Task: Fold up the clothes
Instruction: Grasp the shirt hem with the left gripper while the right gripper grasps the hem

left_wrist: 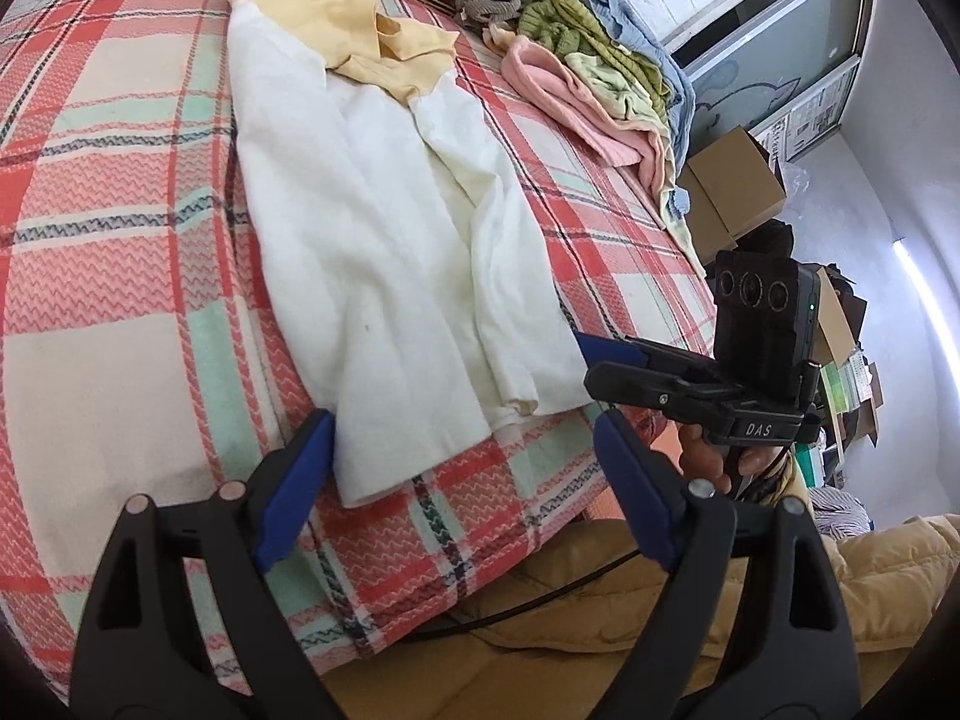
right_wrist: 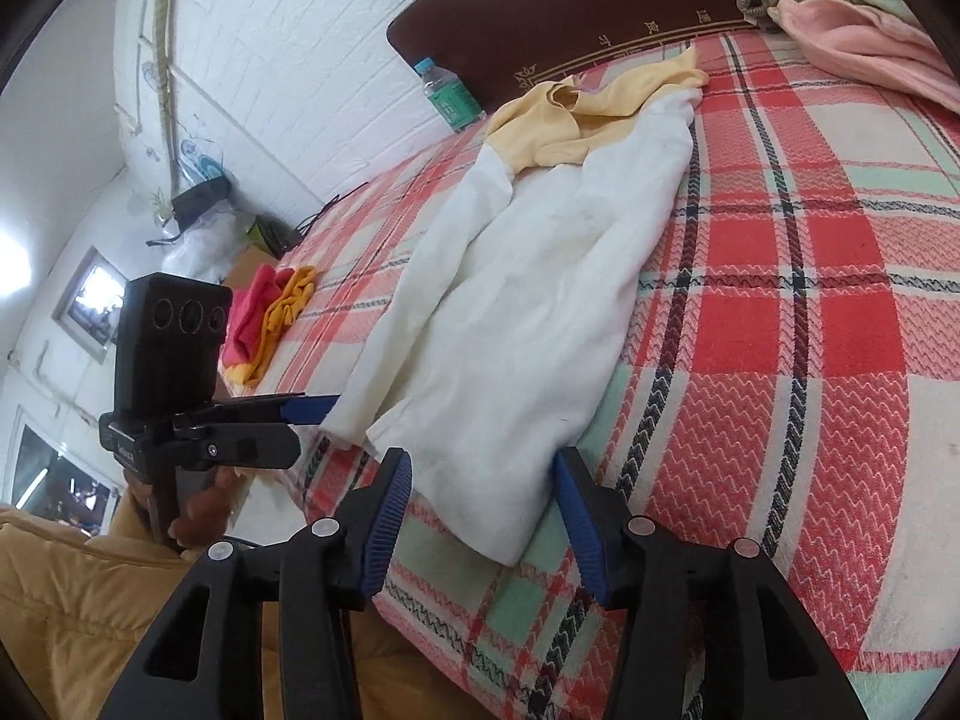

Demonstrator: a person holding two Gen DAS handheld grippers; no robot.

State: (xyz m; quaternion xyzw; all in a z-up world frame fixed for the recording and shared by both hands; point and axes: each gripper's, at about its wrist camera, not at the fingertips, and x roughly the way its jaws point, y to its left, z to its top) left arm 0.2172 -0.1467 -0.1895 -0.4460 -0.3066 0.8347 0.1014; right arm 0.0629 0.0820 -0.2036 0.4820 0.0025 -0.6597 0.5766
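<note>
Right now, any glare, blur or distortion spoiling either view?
Left wrist view: strong fisheye bending of the red plaid bedspread, glare streak at right edge, white-and-yellow shirt sharp. Right wrist view: same curvature, blown-out light at far left, shirt readable.

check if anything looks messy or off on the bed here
The white and yellow garment lies lengthwise, its sides folded in unevenly, the yellow collar end rumpled. An unfolded clothes heap sits by the headboard. Nothing looks spilled or damaged.
</note>
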